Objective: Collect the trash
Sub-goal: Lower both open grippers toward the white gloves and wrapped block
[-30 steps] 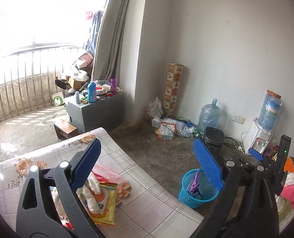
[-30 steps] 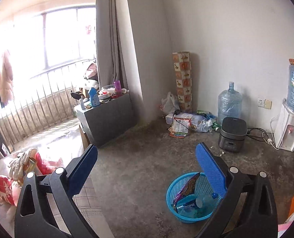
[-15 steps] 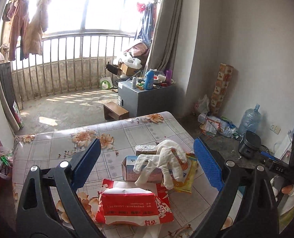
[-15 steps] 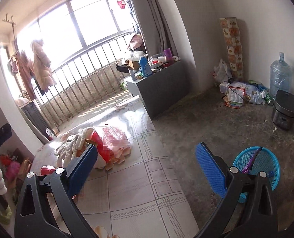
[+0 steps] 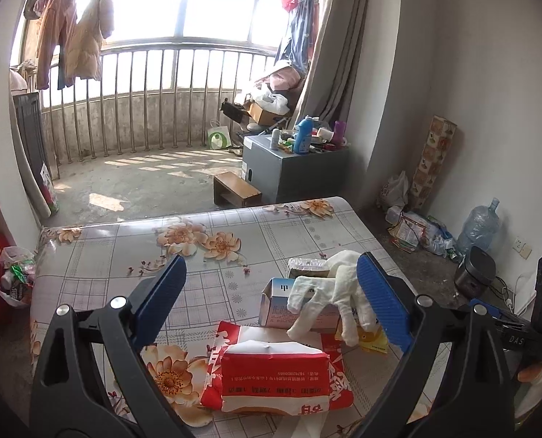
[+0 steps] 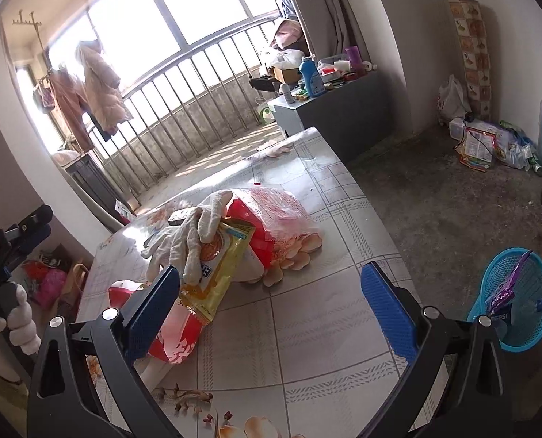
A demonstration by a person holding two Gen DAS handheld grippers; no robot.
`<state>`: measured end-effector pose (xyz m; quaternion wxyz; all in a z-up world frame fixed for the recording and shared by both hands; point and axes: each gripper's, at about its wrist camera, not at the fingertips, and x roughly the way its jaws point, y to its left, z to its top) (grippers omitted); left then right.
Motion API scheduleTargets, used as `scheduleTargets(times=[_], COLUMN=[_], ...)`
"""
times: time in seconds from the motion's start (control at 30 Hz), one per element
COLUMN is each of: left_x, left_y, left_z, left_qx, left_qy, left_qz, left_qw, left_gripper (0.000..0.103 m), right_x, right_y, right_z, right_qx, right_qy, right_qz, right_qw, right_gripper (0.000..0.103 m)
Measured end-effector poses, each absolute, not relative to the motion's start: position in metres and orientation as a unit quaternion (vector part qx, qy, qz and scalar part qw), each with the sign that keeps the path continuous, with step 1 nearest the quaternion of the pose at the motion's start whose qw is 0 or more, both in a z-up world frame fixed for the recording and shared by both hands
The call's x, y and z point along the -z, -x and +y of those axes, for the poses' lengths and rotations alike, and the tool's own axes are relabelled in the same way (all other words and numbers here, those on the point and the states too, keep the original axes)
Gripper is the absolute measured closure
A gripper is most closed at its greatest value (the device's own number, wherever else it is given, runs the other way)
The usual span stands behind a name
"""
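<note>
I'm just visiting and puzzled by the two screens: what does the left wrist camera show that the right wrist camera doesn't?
Only the left wrist view shows the blue-and-white carton under the white glove and the wooden stool. Only the right wrist view shows the blue basket on the floor, holding a purple wrapper. Both show the flowered table, the glove, the yellow snack packet and the red bag. Both grippers, left and right, are open.
</note>
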<state>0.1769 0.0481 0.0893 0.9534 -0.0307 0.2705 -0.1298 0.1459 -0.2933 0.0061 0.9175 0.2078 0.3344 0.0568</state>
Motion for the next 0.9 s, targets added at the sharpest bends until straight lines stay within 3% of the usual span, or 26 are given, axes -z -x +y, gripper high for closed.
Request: scheduleTargets(times=[0.57,0.77,0.9], left_x=[-0.070,-0.061,-0.051], left_y=[-0.186,-0.180,-0.178], left_z=[0.067,0.073,0.076], left_qx=[0.124,0.135,0.157], left_qy=[0.054,0.064,0.064], left_qz=[0.286,0.294,0.306], left_qw=[0.949,0.944,0.937], left_gripper=[0.013,0.013,0.024], right_x=[0.001,0.013,0.016], right_y=[-0.159,-0.160,-0.165], right_z=[-0.292,-0.294,-0.286], right_qx=[-0.054,-0.059,-0.083], right_qy=[-0.222,-0.235,-0.242], right_qz=[0.363,0.385,0.395], right_qw=[0.904,0.891,0.882], right_gripper=[0.007,0.013,0.018])
